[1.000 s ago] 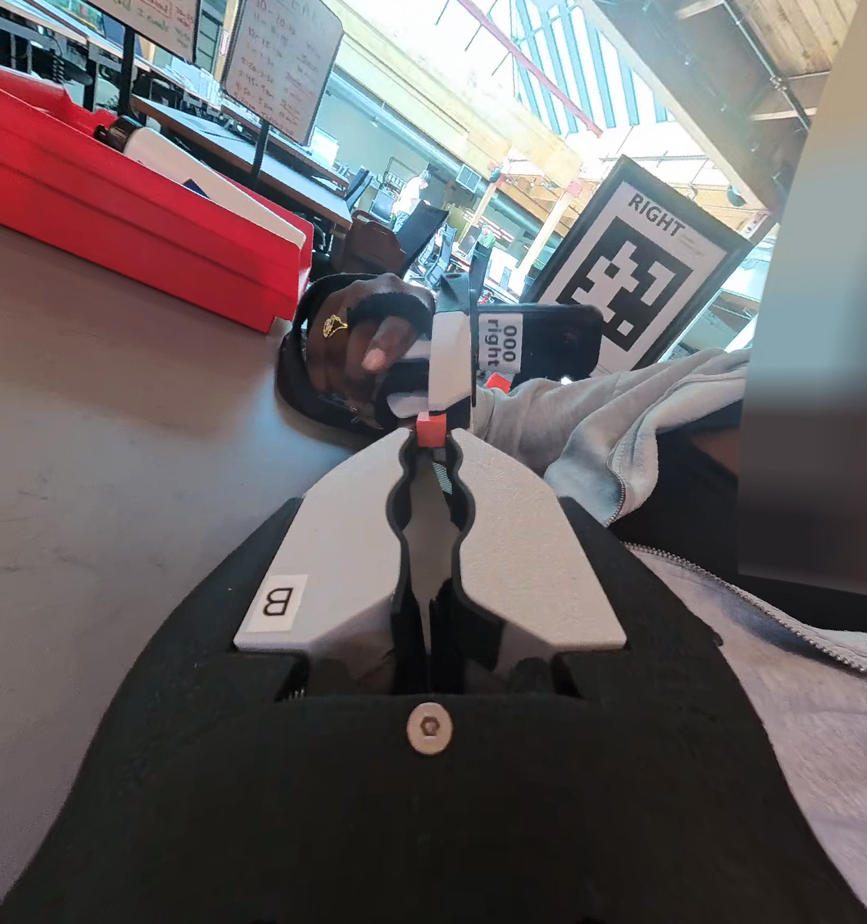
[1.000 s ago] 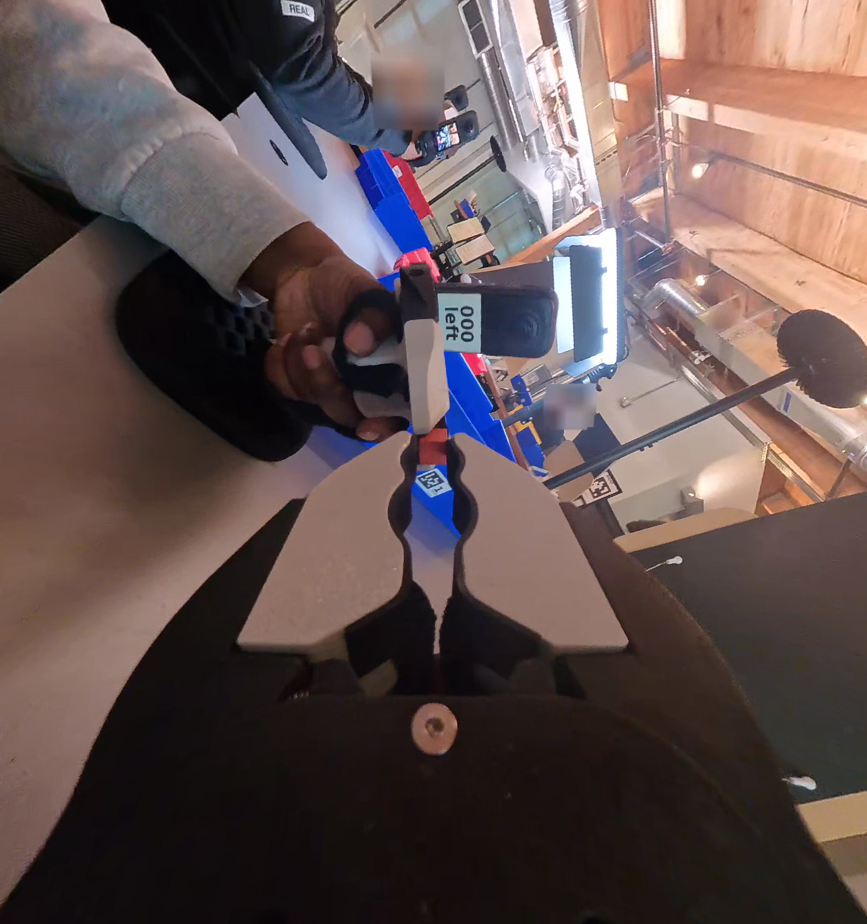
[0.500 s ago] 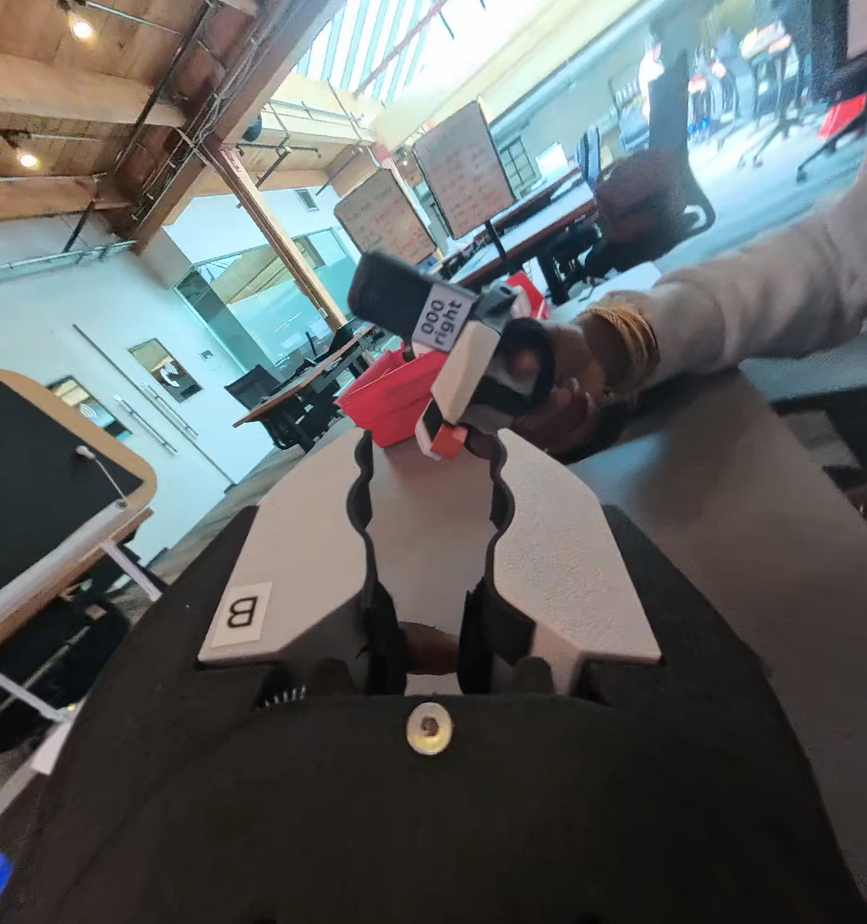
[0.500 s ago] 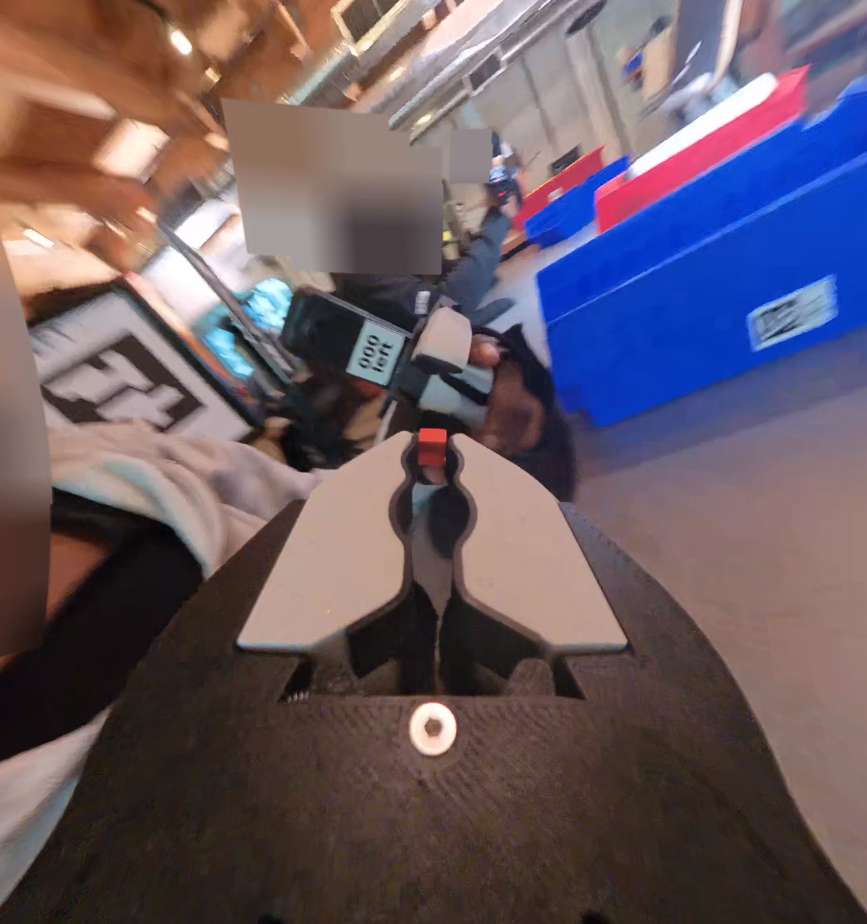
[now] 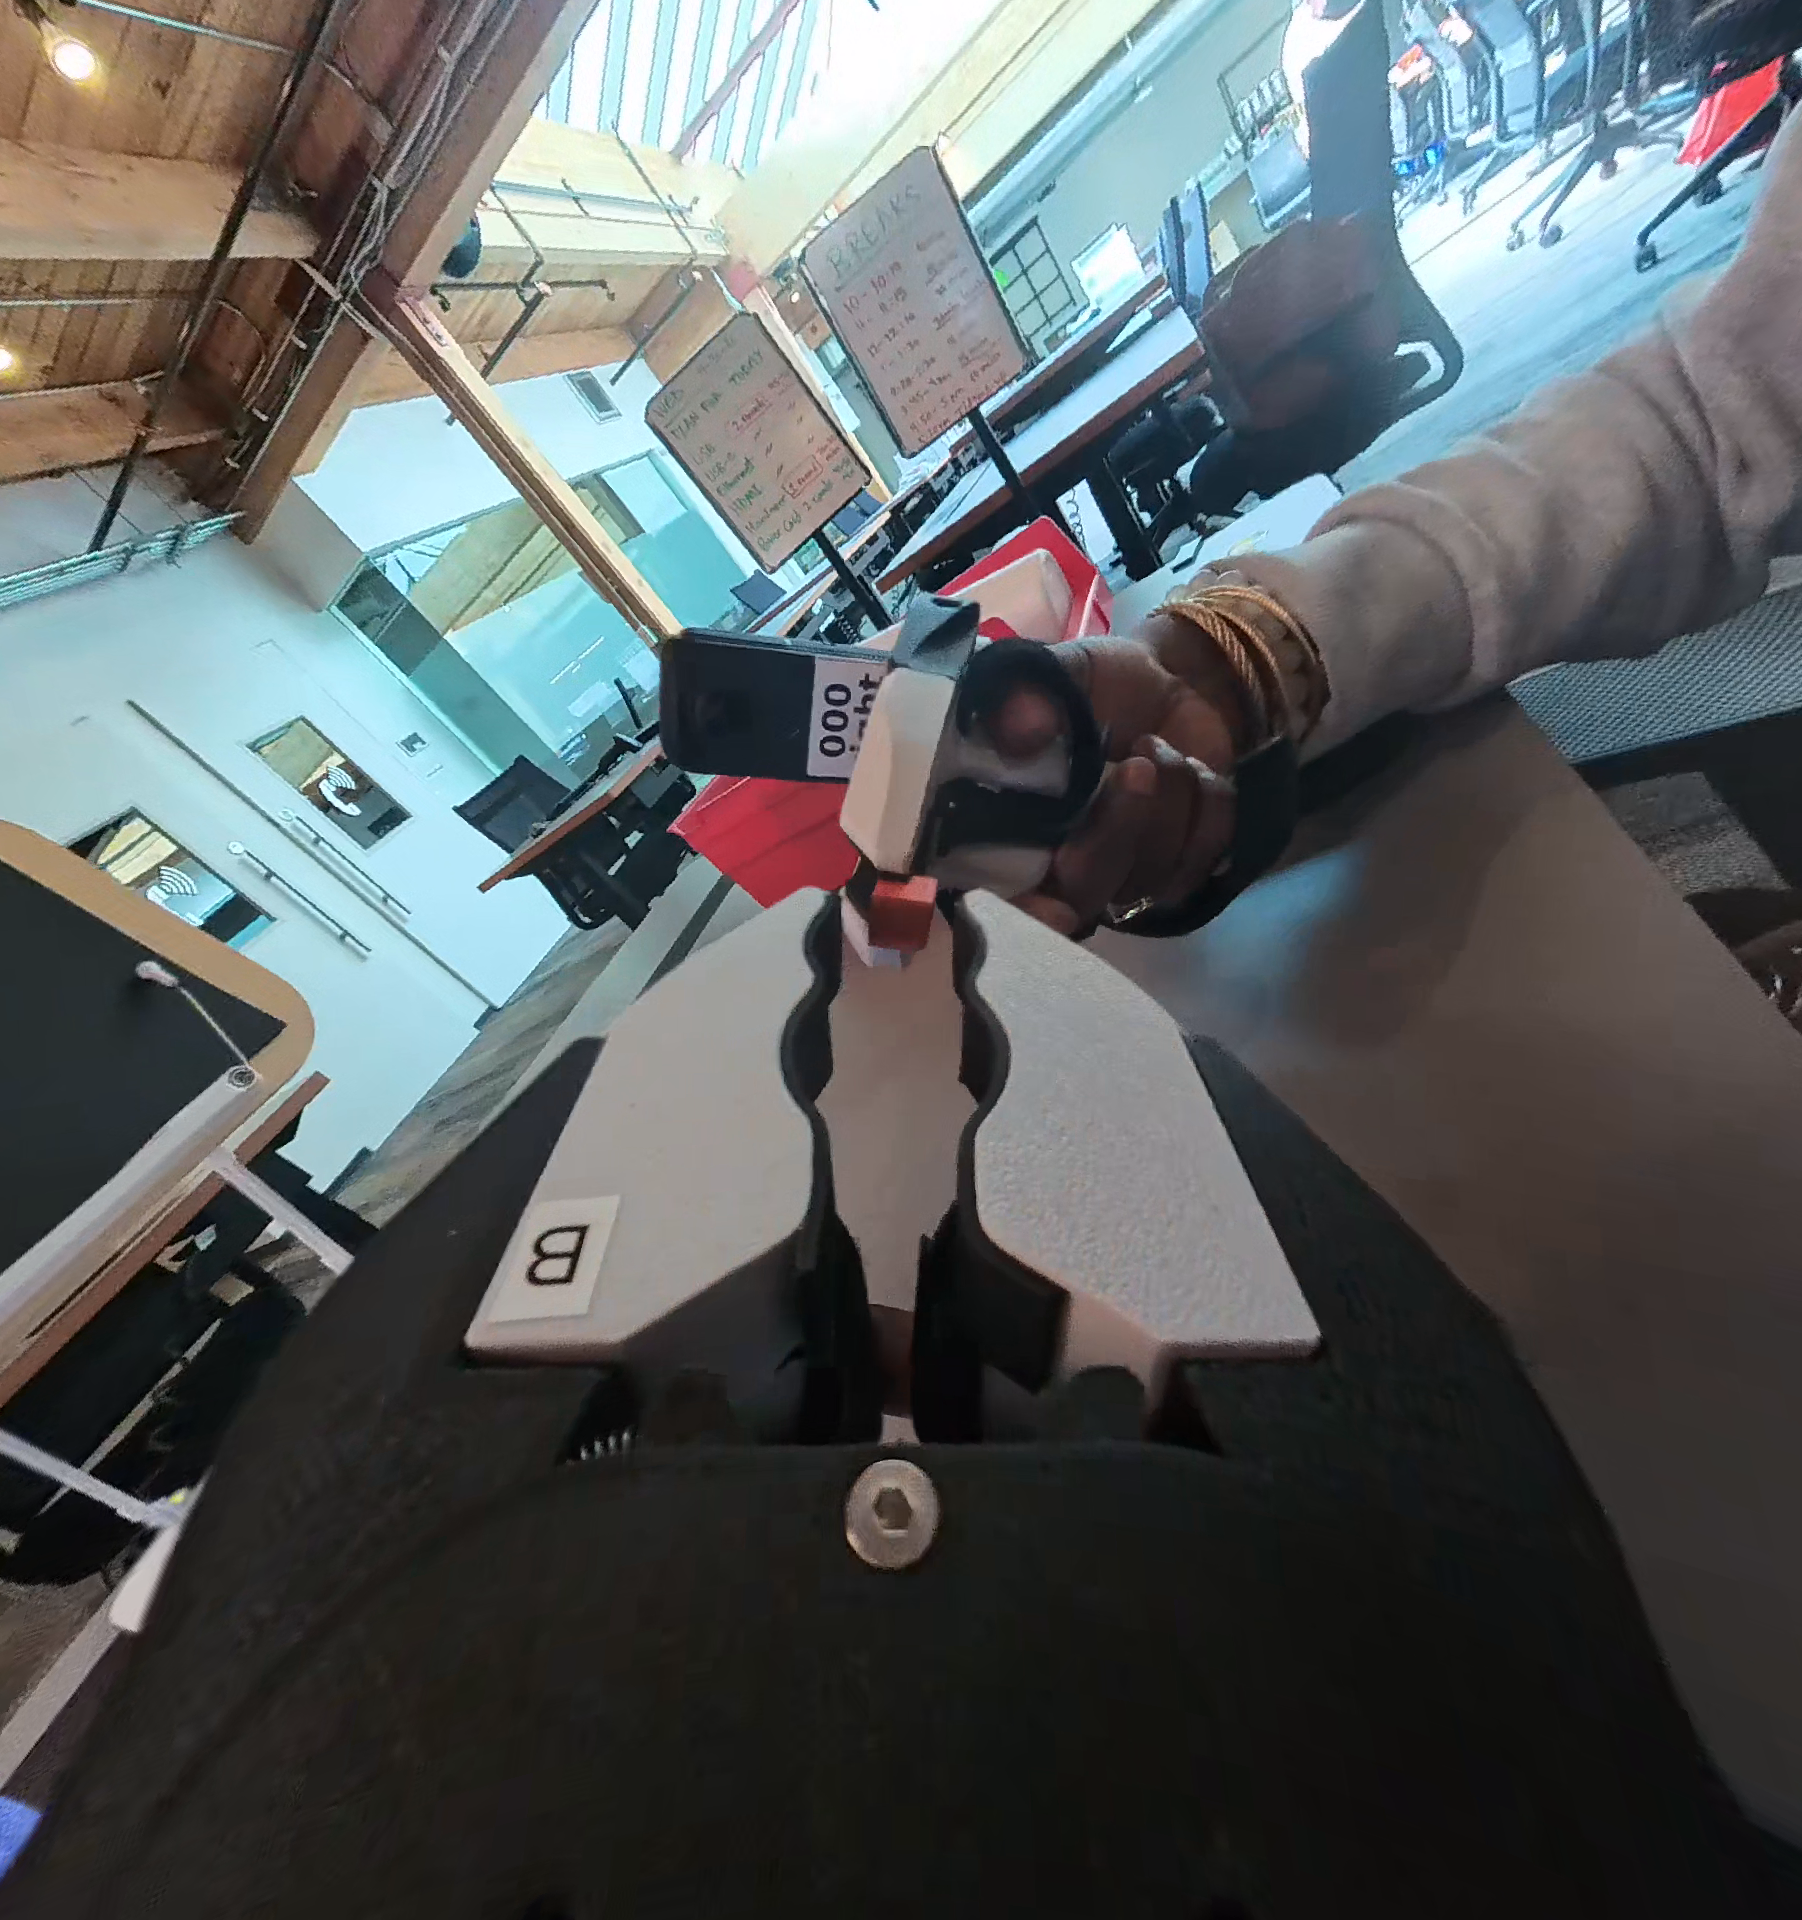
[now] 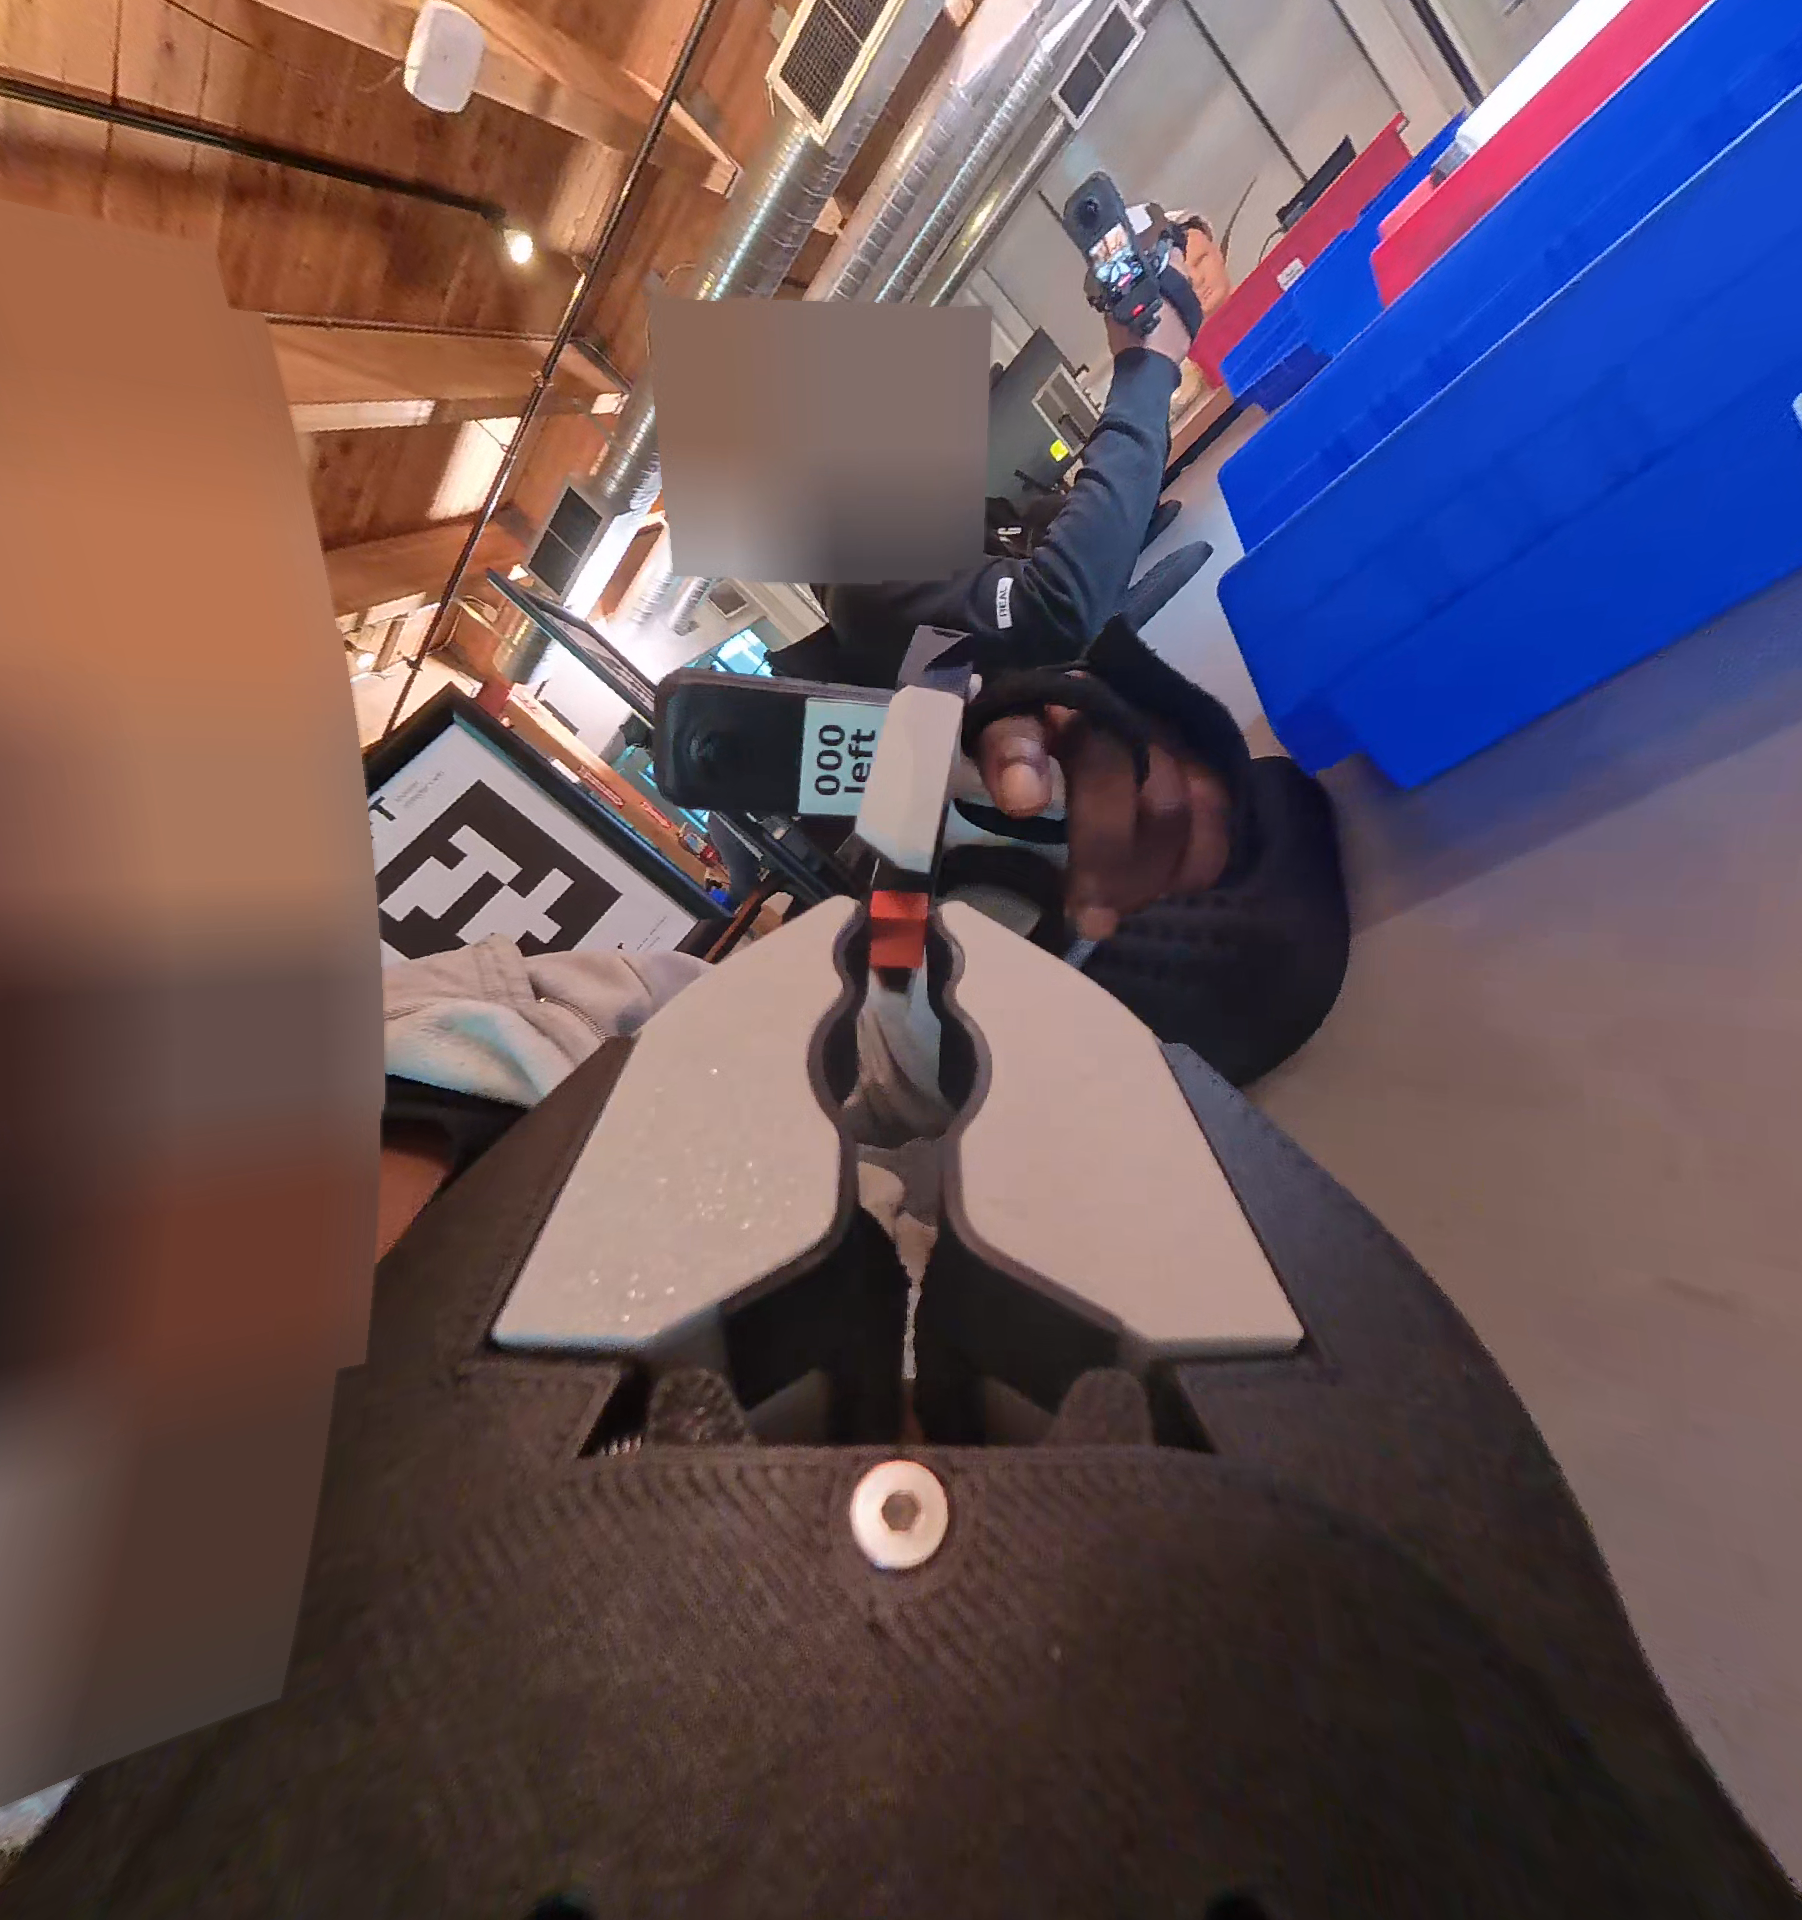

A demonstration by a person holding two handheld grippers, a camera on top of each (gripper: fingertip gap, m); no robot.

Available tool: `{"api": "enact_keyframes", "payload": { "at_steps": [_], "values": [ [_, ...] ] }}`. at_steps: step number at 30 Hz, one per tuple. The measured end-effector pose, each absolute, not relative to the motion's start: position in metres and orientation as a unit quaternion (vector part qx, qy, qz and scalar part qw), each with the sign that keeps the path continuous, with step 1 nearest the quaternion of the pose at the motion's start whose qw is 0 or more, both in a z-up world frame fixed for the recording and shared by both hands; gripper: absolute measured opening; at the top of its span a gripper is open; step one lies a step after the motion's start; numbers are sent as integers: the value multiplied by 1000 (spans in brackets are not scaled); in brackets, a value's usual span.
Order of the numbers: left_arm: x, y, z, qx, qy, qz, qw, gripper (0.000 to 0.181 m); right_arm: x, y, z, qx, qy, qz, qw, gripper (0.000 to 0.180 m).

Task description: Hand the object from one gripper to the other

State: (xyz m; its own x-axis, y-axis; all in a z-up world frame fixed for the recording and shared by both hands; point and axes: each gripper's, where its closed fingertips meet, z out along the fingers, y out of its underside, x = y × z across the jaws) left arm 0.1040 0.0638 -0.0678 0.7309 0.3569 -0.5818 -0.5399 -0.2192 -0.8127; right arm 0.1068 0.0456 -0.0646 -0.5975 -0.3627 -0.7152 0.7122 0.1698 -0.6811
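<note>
A small red block (image 6: 897,925) sits between the fingertips of my right gripper (image 6: 899,920), which is shut on it. In the left wrist view the same red block (image 5: 902,902) is held at the tip of the right gripper's fingers (image 5: 902,758), a hand gripping that tool. My left gripper (image 5: 895,920) is open, its jaws standing on either side of the block with a gap on both sides. In the right wrist view the left gripper's fingers (image 6: 912,779) stand edge-on just beyond the block. Both tools are raised above the grey table (image 5: 1499,1143).
A red bin (image 5: 772,831) stands behind the right gripper. Blue bins (image 6: 1551,520) line the table's far side. A black pad (image 6: 1240,935) lies under the left hand. A framed black-and-white marker board (image 6: 502,862) and a person holding up a camera (image 6: 1115,488) are behind. My left and right fingertips are right by each other.
One second ago both grippers were closed on the block. The left gripper then opened wide and let go. Its jaws are narrower now, and both tools have swung round.
</note>
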Motion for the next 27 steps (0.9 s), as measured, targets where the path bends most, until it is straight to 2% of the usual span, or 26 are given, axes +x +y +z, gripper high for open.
{"api": "enact_keyframes", "payload": {
  "at_steps": [2,6,9,12,16,17,21,22,25,27],
  "values": [
    [105,64,-70,-698,70,355,618,11,109,46,-64,136,631,-626,437,10],
    [105,64,-71,-706,65,348,613,10,109,46,-65,136,633,-623,439,12],
    [101,62,-70,-709,19,301,637,10,106,45,-65,116,647,-644,390,15],
    [99,57,-68,-703,-60,170,688,10,98,44,-67,44,699,-686,198,33],
    [114,57,-68,-665,-142,-111,725,10,100,49,-67,-171,700,-664,-200,38],
    [118,58,-68,-659,-141,-147,724,10,106,49,-67,-215,681,-646,-269,39],
    [126,64,-80,-690,-135,-166,691,10,117,42,-82,-301,656,-581,-377,39],
    [129,65,-81,-694,-129,-169,687,10,117,40,-85,-311,654,-570,-388,36],
    [131,66,-86,-705,-130,-176,674,10,118,40,-86,-317,647,-566,-400,13],
    [132,67,-86,-707,-129,-175,673,10,118,41,-86,-316,650,-567,-394,13]
  ]
}}
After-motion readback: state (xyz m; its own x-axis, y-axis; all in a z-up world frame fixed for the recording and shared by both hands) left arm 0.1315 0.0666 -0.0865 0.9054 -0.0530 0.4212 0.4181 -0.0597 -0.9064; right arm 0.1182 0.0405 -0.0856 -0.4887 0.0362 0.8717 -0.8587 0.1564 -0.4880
